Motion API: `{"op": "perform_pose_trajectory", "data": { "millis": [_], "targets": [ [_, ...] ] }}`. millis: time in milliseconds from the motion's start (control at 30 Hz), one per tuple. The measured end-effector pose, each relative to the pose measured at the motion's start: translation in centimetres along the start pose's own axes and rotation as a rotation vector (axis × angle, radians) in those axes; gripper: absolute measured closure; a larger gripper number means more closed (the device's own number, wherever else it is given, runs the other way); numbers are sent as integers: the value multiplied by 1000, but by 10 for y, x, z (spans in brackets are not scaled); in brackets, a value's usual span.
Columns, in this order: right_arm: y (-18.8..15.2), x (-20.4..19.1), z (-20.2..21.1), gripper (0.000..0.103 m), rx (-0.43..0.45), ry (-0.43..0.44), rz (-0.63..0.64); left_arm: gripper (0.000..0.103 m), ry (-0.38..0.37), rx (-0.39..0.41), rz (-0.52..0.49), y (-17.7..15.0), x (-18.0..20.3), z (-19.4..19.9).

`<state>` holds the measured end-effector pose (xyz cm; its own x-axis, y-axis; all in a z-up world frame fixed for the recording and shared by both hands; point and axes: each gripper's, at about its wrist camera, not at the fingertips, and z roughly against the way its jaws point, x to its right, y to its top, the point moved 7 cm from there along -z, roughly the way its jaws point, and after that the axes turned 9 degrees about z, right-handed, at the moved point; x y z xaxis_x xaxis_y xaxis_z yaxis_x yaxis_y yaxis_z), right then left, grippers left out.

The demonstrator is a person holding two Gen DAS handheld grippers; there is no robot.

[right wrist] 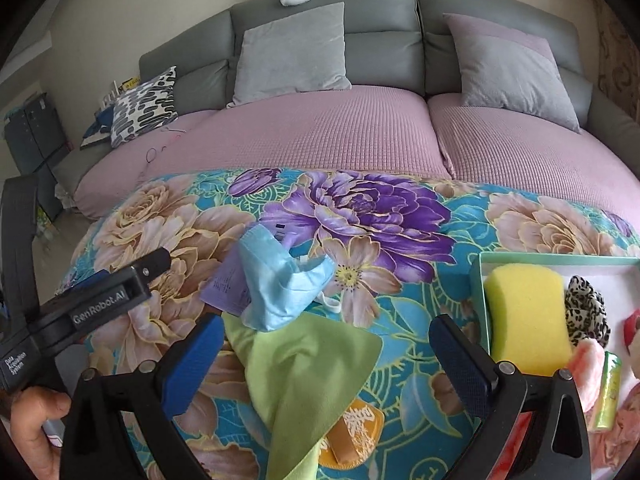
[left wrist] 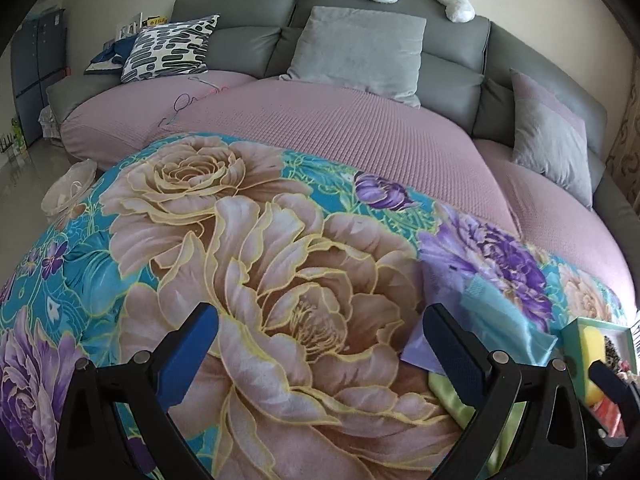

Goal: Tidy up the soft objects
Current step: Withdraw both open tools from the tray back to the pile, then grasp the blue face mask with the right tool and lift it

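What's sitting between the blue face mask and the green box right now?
Nothing loose. In the right wrist view only bare floral blanket separates the blue face mask from the green box.

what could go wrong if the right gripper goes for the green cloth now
The green cloth overlaps the blue face mask and partly covers the orange pouch, so the open right gripper may drag either along. The teal box is already crowded around the yellow sponge, so the cloth could spill over its rim.
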<state>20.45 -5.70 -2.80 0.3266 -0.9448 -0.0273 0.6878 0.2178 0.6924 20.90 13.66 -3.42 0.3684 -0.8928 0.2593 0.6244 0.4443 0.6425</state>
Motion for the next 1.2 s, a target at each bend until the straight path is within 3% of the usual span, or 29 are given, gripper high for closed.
{"op": "perform_pose_trajectory", "data": {
  "millis": [333,467,800,1100,1200],
  "targets": [
    [9,0,-15,0,6,4,-18,1,38,-10,-49,-6,2,-20],
    [12,-2,-19,0,13,36,-22,1,19,-26,-45,-8,3,-25],
    [14,-9,-32,25,-1,63,-9,1,-21,-63,-34,-13,6,-33],
    [12,-6,-36,60,-3,93,-41,1,-58,-72,-57,-17,18,-35],
    [12,-8,-35,65,-4,111,-39,1,-65,-74,-68,-18,22,-35]
  ]
}}
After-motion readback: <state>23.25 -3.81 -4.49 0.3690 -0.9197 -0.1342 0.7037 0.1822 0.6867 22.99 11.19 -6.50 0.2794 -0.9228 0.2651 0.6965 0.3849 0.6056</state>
